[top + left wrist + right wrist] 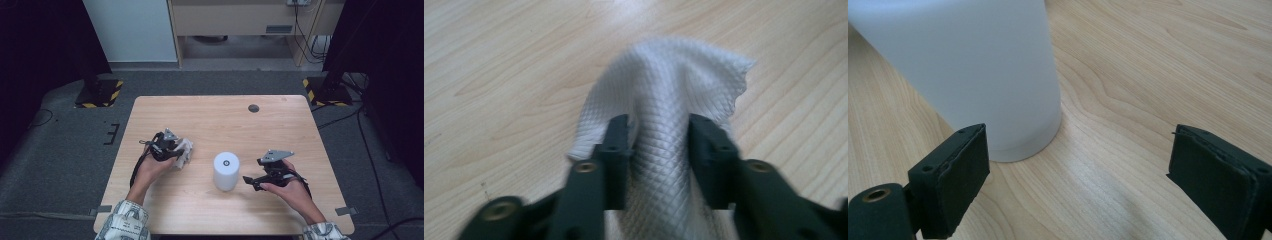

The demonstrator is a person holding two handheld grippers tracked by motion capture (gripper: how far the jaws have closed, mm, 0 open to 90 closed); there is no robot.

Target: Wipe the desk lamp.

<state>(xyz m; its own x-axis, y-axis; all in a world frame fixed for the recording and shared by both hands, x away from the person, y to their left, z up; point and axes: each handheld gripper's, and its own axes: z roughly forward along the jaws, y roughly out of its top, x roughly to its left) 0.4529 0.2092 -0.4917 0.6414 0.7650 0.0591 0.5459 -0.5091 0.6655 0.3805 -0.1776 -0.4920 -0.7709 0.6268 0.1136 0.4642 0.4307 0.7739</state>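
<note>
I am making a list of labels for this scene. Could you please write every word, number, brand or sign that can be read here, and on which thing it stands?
No readable text in any view.
White cylinder: a small round mark on its top, too small to read.
White cloth: an embossed diamond pattern, no print.
Wooden table: wood grain, no label.

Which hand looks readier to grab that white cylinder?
The right. Its claw stands wide open with the white cylinder just ahead, while the left claw is busy around a white cloth.
</note>
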